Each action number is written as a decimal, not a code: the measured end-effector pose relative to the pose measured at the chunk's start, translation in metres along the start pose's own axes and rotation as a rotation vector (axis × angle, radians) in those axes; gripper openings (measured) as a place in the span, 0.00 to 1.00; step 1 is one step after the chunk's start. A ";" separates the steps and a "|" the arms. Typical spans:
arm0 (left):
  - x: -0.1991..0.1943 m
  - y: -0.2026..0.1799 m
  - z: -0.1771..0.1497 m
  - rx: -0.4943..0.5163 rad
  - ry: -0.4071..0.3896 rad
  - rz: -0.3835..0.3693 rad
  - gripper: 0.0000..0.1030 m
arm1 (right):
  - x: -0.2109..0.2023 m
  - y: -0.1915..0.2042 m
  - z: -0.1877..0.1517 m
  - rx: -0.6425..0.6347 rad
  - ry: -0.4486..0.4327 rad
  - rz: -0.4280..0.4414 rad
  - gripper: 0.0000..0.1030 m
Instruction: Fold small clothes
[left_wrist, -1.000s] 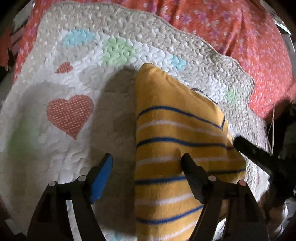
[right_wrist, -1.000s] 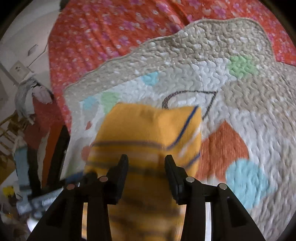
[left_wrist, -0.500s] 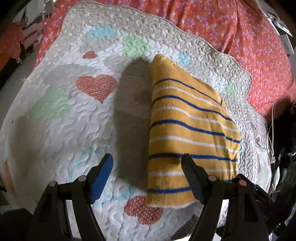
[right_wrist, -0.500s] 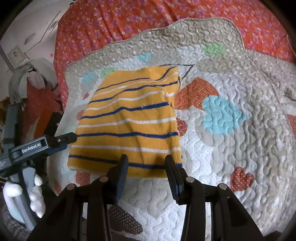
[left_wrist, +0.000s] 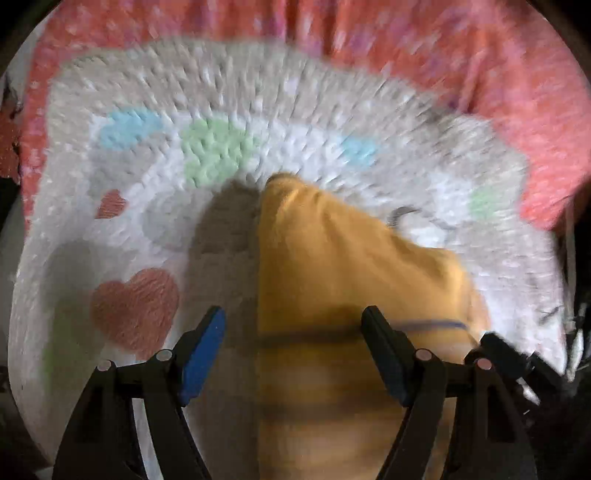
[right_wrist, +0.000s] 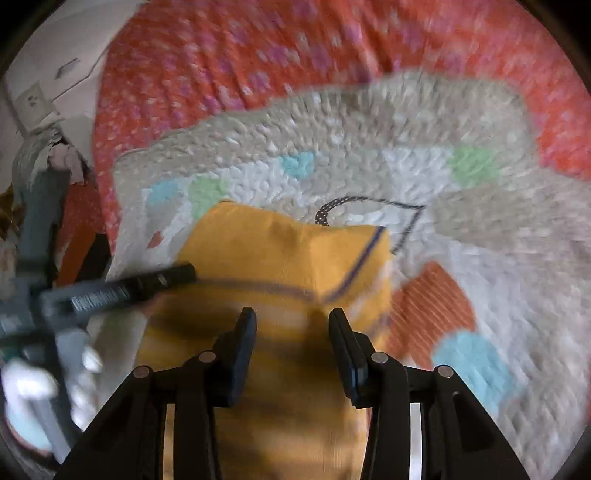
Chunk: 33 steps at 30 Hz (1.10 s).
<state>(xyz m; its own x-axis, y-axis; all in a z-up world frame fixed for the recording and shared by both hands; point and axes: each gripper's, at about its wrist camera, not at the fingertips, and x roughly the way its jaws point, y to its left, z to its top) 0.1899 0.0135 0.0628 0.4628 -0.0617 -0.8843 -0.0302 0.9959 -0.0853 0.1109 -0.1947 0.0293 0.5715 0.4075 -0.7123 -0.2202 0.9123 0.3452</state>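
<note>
I see soft, matt knit cloth in the yellow striped garment (right_wrist: 280, 254), blurred at six o'clock. Under it the quilted mat (right_wrist: 369, 129) looks puckered and bumpy, and the floral bedsheet (right_wrist: 258, 55) at twelve is smooth cloth. My left gripper (left_wrist: 293, 332) and right gripper (right_wrist: 292, 332) look like matt black plastic.

Bed (right_wrist: 229, 55): covered by an orange-red floral sheet, visible from 9 through 3 o'clock in both views. A quilted mat (left_wrist: 258, 92) (cream, with pastel patches and red hearts) lies directly on the sheet. A folded yellow striped garment (right_wrist: 280, 254) rests on the mat, centre toward 6 o'clock. Both views are motion-blurred.
</note>
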 end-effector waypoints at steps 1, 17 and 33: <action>0.015 0.003 0.005 -0.018 0.028 0.001 0.74 | 0.020 -0.011 0.011 0.044 0.040 0.022 0.43; -0.006 0.040 -0.007 -0.147 -0.031 -0.093 0.80 | 0.000 -0.067 0.040 0.259 -0.045 -0.101 0.50; -0.173 0.014 -0.199 0.022 -0.355 0.124 0.80 | -0.118 -0.013 -0.178 0.156 -0.030 -0.184 0.57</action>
<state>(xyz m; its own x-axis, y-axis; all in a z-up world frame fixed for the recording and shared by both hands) -0.0672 0.0246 0.1230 0.7355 0.0822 -0.6725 -0.0876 0.9958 0.0259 -0.0942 -0.2474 -0.0004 0.6144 0.2318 -0.7542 0.0130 0.9528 0.3035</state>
